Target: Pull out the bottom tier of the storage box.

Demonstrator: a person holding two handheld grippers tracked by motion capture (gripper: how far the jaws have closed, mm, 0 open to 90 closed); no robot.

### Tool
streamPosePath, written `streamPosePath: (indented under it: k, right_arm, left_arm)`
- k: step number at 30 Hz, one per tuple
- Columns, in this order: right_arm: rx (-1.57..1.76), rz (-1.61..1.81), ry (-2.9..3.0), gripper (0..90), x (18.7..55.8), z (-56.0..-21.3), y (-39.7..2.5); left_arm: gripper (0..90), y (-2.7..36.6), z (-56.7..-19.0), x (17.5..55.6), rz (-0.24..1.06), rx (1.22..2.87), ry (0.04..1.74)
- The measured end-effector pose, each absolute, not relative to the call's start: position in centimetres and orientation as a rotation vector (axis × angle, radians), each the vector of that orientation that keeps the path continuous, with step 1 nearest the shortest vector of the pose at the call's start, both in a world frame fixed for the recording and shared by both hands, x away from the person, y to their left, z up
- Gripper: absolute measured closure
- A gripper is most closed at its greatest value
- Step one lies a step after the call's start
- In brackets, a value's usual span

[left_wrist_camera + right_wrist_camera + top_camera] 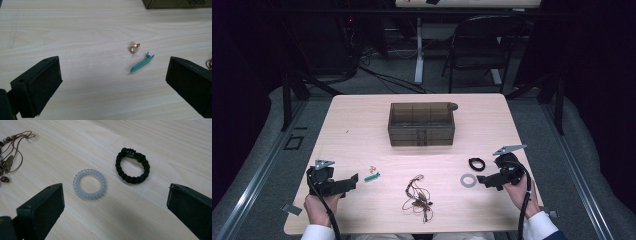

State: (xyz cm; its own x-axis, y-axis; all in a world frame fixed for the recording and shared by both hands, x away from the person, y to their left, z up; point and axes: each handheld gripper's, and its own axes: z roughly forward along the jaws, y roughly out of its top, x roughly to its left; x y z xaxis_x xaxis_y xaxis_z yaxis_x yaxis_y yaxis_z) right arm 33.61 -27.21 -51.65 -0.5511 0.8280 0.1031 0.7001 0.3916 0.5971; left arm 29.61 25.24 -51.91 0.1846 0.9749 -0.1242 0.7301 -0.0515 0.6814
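Here the left gripper [352, 181] is resting low at the near left, jaws spread wide and holding nothing, facing a teal hair clip [141, 64] and gold earrings [134, 47]. The right gripper [482, 180] is likewise gaping, empty, facing a clear coil hair tie [89, 184] and a black braided bracelet [132, 165] lying just beside it.

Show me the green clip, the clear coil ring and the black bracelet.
green clip [141, 63]: left gripper view, middle of its body.
clear coil ring [101, 180]: right gripper view, its right band.
black bracelet [131, 180]: right gripper view, its lower braid.
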Motion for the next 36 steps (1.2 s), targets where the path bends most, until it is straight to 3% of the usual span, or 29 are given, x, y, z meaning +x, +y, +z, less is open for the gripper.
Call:
streamPosePath:
  k: [21, 36]
  right_arm:
    - [1.322, 0.87, 2.465, 2.1, 33.0, -51.8, -27.0]
    - [1.371, 0.879, 2.473, 3.5, 33.1, -51.9, -27.3]
  left_arm:
    - [0.1, 22.1, -51.5, 30.2, 0.611, 1.981, 1.622]
    - [0.0, 16.2, -50.9, 32.1, 0.602, 1.998, 1.485]
